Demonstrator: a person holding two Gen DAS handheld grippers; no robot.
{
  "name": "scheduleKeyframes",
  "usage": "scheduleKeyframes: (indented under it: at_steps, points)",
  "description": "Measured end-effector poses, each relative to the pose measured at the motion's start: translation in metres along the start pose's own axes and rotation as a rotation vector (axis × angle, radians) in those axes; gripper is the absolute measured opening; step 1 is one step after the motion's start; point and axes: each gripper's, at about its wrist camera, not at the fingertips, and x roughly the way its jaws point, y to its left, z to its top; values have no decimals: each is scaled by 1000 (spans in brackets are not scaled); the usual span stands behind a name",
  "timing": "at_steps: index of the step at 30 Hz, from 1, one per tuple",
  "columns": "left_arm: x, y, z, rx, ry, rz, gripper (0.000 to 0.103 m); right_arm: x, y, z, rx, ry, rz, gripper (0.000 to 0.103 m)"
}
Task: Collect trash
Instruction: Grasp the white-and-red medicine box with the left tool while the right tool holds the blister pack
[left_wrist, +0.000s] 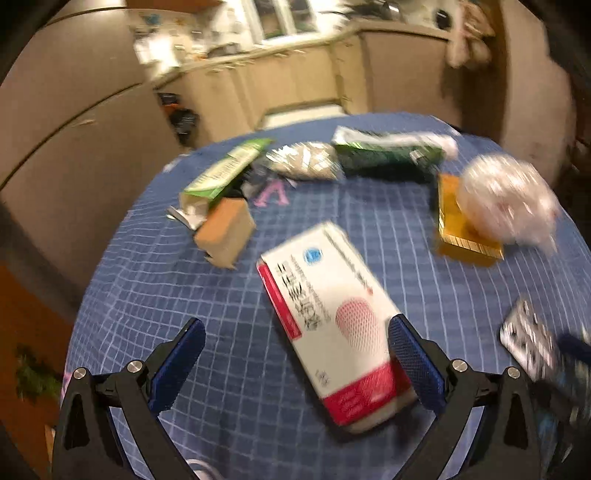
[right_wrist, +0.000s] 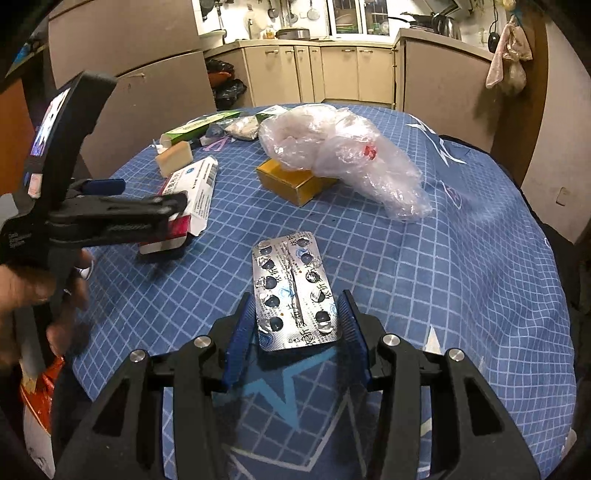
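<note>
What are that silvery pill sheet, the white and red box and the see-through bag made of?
The pill sheet looks like shiny foil: embossed, crinkled, with burst pockets. The white and red box looks like thin printed card with a slight sheen; its end flap stands open in the right wrist view. The bag looks like thin clear plastic film, glossy and wrinkled.

Left view blurred; medicine box (left_wrist: 332, 317) text unreadable.
</note>
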Motion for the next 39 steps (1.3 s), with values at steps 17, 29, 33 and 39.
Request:
scheduleKeyframes:
  at_steps: [17,29,33,39]
  points:
    - [-21,101,-35,-241,-16,-91,99,37,73,46,-184,11,22,44]
    - [-33,40,-23,-62,-148,-69,99,15,45,17,-32,0,47,44]
    - [-17,0,-23,60,-128,21,100,15,37,10,5,7,65,44]
    - [0,3,-20,38,-52,65,100,18,36,9,16,-5,74,44]
